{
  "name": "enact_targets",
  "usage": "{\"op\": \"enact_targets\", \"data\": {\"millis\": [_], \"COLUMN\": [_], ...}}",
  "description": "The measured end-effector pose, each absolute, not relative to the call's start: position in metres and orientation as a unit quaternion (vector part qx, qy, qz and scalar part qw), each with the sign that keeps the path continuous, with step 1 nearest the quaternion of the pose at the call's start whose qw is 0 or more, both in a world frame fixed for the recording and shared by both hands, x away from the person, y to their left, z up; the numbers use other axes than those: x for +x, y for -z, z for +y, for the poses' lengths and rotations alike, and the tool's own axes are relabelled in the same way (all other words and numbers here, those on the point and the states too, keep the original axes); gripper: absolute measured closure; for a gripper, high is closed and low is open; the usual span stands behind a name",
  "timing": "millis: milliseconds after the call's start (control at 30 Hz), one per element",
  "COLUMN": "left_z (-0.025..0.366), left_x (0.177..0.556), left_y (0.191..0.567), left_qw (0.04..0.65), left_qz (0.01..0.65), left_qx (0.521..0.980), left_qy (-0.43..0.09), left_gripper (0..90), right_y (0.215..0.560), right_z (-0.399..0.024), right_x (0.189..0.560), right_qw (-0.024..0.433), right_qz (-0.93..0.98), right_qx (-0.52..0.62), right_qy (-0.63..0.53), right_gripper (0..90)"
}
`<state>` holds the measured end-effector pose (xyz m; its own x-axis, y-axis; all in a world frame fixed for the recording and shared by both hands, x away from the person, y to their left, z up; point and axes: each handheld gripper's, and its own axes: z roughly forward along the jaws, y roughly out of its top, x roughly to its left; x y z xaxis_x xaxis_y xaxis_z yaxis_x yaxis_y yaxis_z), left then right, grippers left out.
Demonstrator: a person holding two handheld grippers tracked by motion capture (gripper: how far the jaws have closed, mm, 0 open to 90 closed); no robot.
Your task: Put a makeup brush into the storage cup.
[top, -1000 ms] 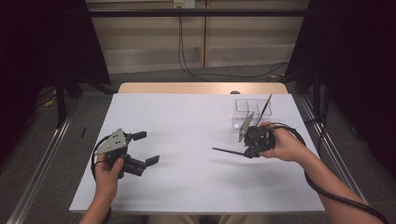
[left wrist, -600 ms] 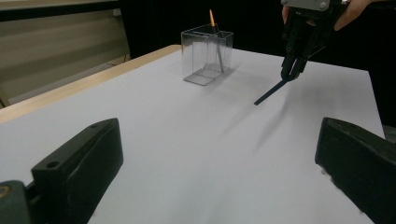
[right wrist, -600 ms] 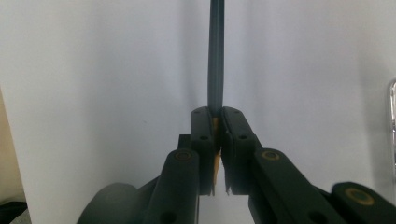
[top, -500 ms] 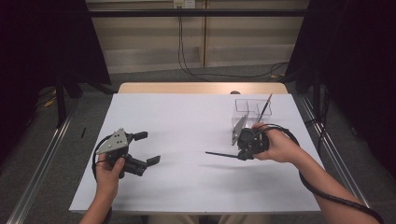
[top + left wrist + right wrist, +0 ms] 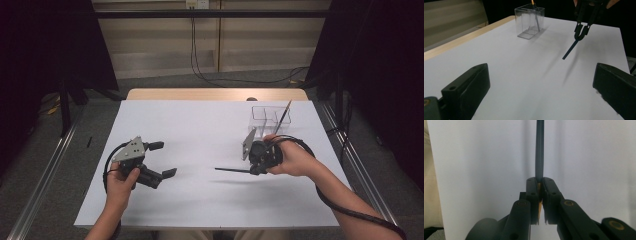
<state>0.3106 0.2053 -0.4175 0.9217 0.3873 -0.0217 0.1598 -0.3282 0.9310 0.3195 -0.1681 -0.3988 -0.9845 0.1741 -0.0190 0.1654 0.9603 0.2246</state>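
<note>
My right gripper is shut on one end of a thin dark stick, which points left, level above the white table. In the right gripper view the jaws pinch the bluish stick, with an orange bit showing between the pads. A clear plastic box stands behind the right hand at the back right, with a second thin stick leaning in it. My left gripper rests at the front left, open, with nothing between its jaws. The left gripper view shows the right gripper, the held stick and the box.
A white sheet covers the table, with a wooden strip along its far edge. Metal rails run along both sides of the table. Cables trail from each gripper.
The right gripper has carried the stick to the left, away from the clear box. The left gripper has stayed where it was.
</note>
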Motion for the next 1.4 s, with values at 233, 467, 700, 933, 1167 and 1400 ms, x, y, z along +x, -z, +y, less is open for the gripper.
{"op": "enact_targets", "data": {"millis": [233,467,700,933,1167,1400], "left_z": [0.196,0.18,0.153,0.134,0.119,0.106], "left_x": [0.314,0.319,0.318,0.32,0.323,0.328], "left_y": [0.416,0.413,0.409,0.409,0.407,0.4], "left_qw": [0.537,0.507,0.434,0.392,0.354,0.331], "left_qz": [0.164,0.151,0.116,0.095,0.094,0.103], "left_qx": [0.823,0.846,0.891,0.914,0.93,0.937], "left_qy": [-0.091,-0.073,-0.064,-0.049,-0.044,-0.035], "left_gripper": [1.2,1.5,1.7,2.3,2.6,3.9], "right_y": [0.399,0.397,0.397,0.398,0.396,0.395], "right_z": [-0.172,-0.171,-0.167,-0.16,-0.155,-0.149], "right_x": [0.317,0.315,0.315,0.312,0.311,0.311], "right_qw": [0.017,0.017,0.017,0.016,0.015,0.016], "right_qz": [0.99,0.99,0.991,0.992,0.993,0.993], "right_qx": [0.091,0.087,0.079,0.063,0.061,0.053], "right_qy": [-0.108,-0.107,-0.105,-0.106,-0.103,-0.107], "right_gripper": [84.2,84.2,84.2,84.2,84.2,84.2]}}
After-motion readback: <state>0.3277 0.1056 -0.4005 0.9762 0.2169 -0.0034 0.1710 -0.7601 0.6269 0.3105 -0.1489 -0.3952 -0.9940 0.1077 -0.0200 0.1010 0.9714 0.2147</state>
